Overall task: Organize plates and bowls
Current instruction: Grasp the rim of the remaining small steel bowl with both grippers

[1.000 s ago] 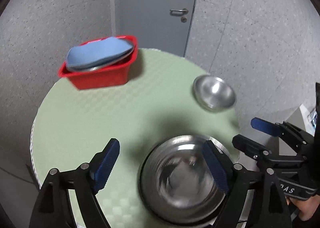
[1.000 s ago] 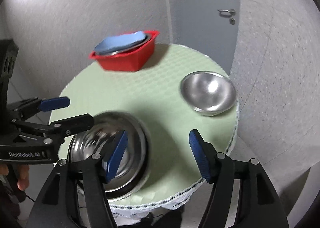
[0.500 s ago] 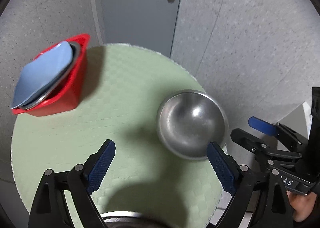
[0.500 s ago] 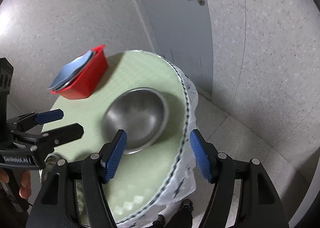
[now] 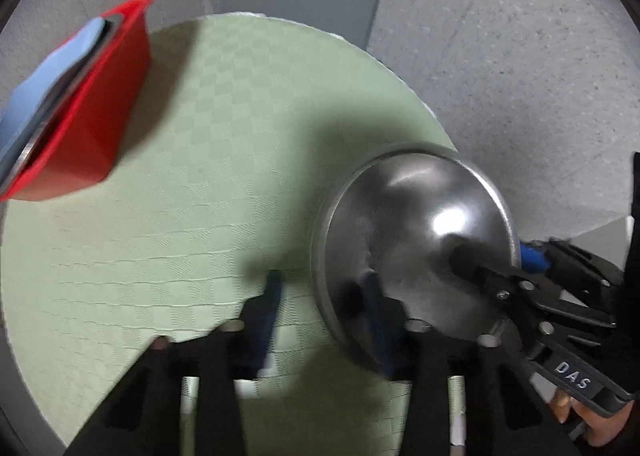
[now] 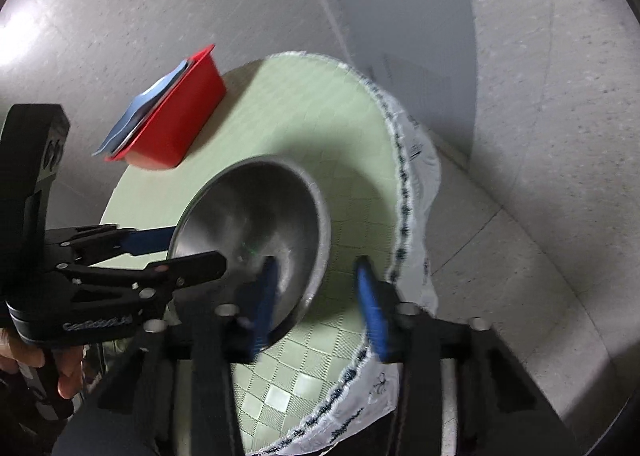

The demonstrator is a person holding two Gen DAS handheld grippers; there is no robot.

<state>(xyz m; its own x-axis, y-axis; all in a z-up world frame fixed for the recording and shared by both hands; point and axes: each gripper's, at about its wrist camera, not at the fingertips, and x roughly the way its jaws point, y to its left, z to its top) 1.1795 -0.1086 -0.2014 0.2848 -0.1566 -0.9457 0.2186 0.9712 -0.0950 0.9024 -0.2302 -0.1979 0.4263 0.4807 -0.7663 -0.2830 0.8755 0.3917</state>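
Note:
A steel bowl [image 5: 416, 240] sits near the right edge of the round green table [image 5: 200, 183]; it also shows in the right wrist view [image 6: 256, 232]. My left gripper [image 5: 324, 296] straddles the bowl's near-left rim, one finger inside and one outside, jaws partly closed and blurred. My right gripper [image 6: 316, 292] straddles the right rim the same way, and shows in the left wrist view [image 5: 496, 260]. Neither visibly pinches the rim.
A red bin [image 5: 92, 115] holding a blue plate [image 5: 36, 95] and a steel dish stands at the table's far left; it also shows in the right wrist view [image 6: 176, 123]. A white lace cloth edge [image 6: 408, 215] hangs off the table. Grey walls and a door lie behind.
Both grippers moved in onto the small steel bowl and narrowed their jaws around its rim. The large bowl near the front edge has dropped out of view.

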